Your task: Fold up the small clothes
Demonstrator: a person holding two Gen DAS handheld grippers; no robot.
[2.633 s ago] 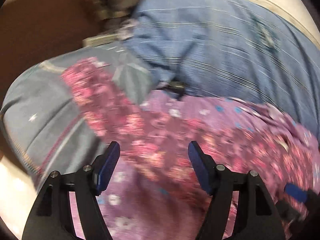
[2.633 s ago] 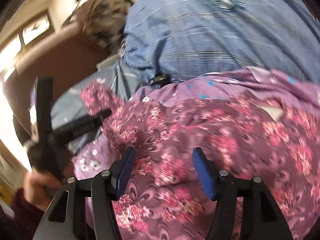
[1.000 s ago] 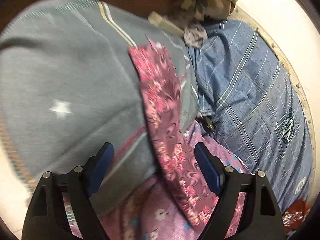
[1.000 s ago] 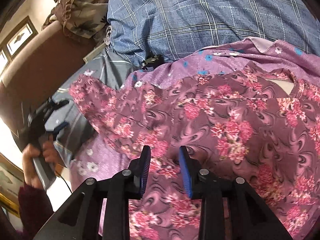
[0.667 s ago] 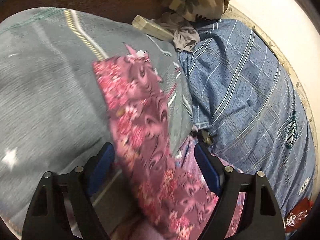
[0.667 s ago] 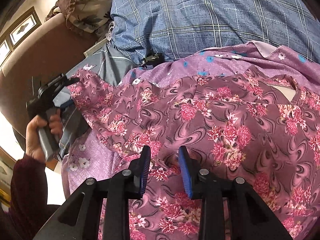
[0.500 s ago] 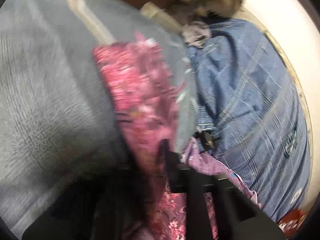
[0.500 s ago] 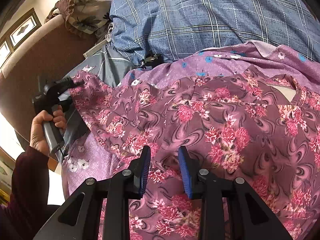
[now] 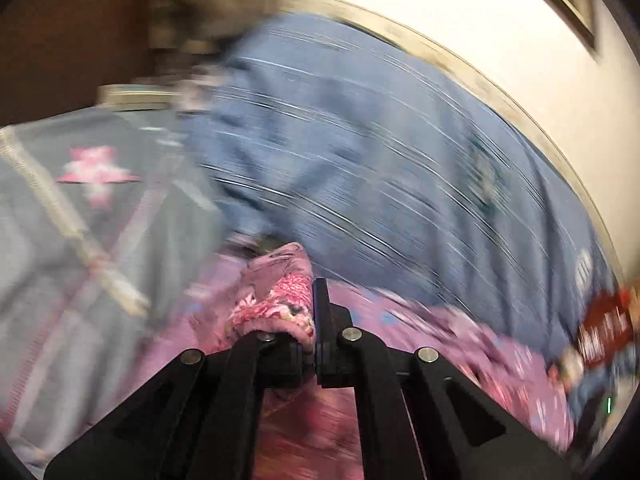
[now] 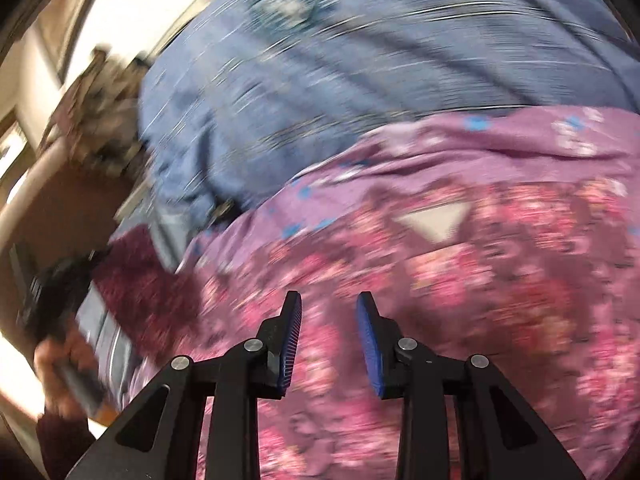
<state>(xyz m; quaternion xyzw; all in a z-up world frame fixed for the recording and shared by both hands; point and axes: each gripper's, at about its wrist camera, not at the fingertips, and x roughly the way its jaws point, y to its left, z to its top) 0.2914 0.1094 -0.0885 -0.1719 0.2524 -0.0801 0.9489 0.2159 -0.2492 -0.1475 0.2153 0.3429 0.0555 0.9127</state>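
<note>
A pink-and-maroon floral garment (image 10: pixel 480 280) lies spread over a lilac flowered cloth (image 10: pixel 460 152). My left gripper (image 9: pixel 314 284) is shut on a bunched end of the floral garment's sleeve (image 9: pixel 280 300), which stands up beside its fingers. In the right wrist view that gripper (image 10: pixel 52 292) is a dark blur at the far left, held by a hand (image 10: pixel 56 356), with maroon fabric trailing from it. My right gripper (image 10: pixel 329 300) is low over the garment's near part. Its blue pads (image 10: pixel 294 332) stand a narrow gap apart with floral fabric filling the gap. Both views are motion-blurred.
A blue checked shirt (image 9: pixel 380 160) lies behind the floral garment, and a grey garment with a pink star (image 9: pixel 80 220) lies on the left. Patterned cloth (image 9: pixel 208 8) is heaped on brown upholstery (image 9: pixel 60 40). A pale wall (image 9: pixel 480 40) runs behind. A red item (image 9: pixel 604 324) sits far right.
My left gripper closed on the floral sleeve and swung right and up with it, off the grey garment. My right gripper kept its narrow gap and shifted, the garment's neckline now nearer centre.
</note>
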